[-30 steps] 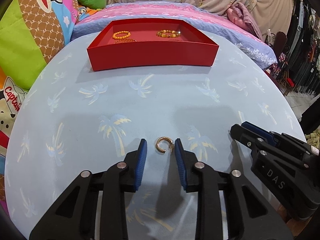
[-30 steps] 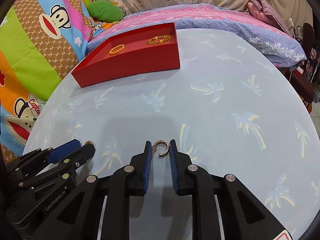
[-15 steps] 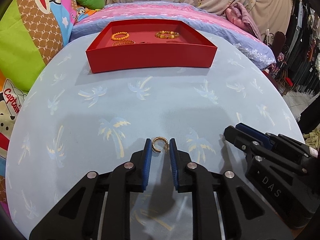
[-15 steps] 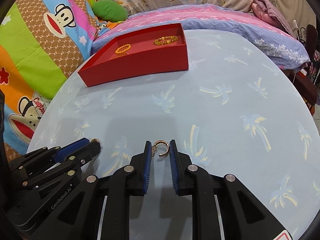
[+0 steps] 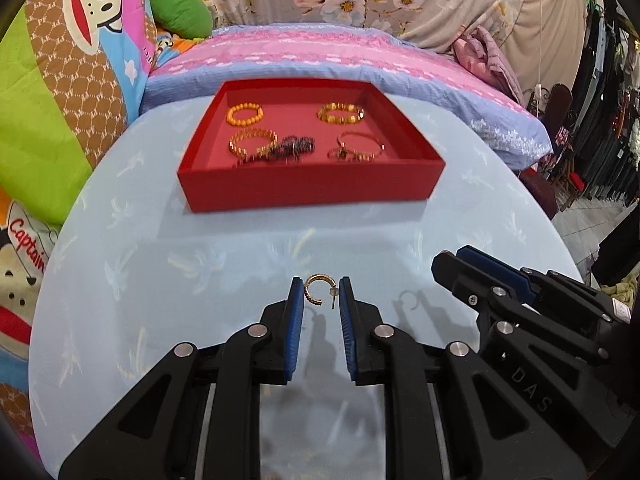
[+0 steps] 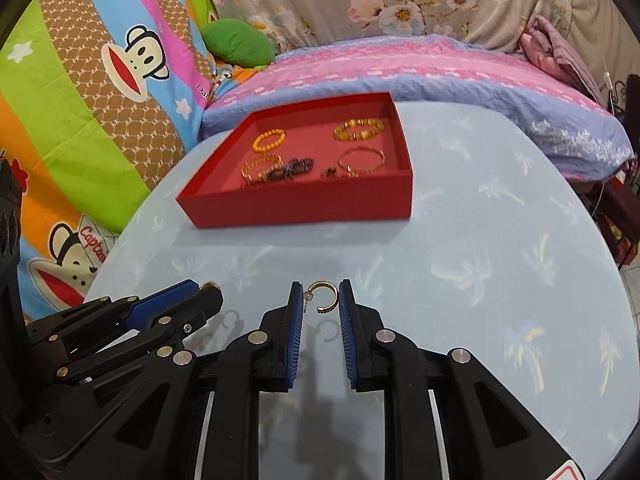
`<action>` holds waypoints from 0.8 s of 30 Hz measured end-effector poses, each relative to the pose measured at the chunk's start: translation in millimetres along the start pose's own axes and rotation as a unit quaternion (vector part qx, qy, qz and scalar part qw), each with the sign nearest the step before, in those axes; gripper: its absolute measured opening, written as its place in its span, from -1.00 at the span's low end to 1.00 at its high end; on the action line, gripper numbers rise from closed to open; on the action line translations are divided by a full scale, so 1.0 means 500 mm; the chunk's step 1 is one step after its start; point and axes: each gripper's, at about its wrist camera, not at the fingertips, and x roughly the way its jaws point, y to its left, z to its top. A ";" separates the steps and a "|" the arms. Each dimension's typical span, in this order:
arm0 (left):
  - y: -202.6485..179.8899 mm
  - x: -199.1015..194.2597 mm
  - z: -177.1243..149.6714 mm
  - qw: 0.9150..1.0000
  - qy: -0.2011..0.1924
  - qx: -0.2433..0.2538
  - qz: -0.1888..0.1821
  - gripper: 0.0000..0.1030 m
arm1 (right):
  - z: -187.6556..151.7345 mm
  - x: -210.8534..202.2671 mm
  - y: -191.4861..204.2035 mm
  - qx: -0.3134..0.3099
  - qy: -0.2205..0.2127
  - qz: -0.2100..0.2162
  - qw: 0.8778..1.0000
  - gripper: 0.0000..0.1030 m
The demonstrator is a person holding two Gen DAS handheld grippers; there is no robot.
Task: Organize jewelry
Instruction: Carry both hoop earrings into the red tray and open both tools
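Note:
My left gripper (image 5: 320, 294) is shut on a gold hoop earring (image 5: 316, 294) and holds it above the blue table. My right gripper (image 6: 321, 298) is shut on a second gold hoop earring (image 6: 326, 296), also lifted off the table. The two grippers are side by side; the right one (image 5: 456, 264) shows in the left wrist view, and the left one (image 6: 208, 290) shows in the right wrist view. A red tray (image 5: 312, 192) lies ahead with several bracelets, among them an orange bead bracelet (image 5: 245, 114) and a dark bead string (image 5: 294, 147).
The round table (image 5: 160, 264) has a pale blue cloth with palm prints. A bed with a pink and blue cover (image 5: 320, 52) lies behind the tray. Colourful cartoon cushions (image 5: 60, 80) stand at the left. Clothes racks (image 5: 608, 120) are at the right.
Both grippers have risen with their earrings, which now hang above their shadows. The view now looks down into the tray, showing more bracelets.

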 end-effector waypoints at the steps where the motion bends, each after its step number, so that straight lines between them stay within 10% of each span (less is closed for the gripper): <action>1: 0.001 0.000 0.012 1.000 -0.005 0.000 0.000 -0.66 | 0.013 0.000 0.002 -0.003 -0.005 0.001 1.000 -0.66; 24: 0.037 0.101 0.271 0.998 -0.052 0.021 0.009 -0.66 | 0.263 0.135 -0.007 -0.015 -0.033 0.009 0.999 -0.66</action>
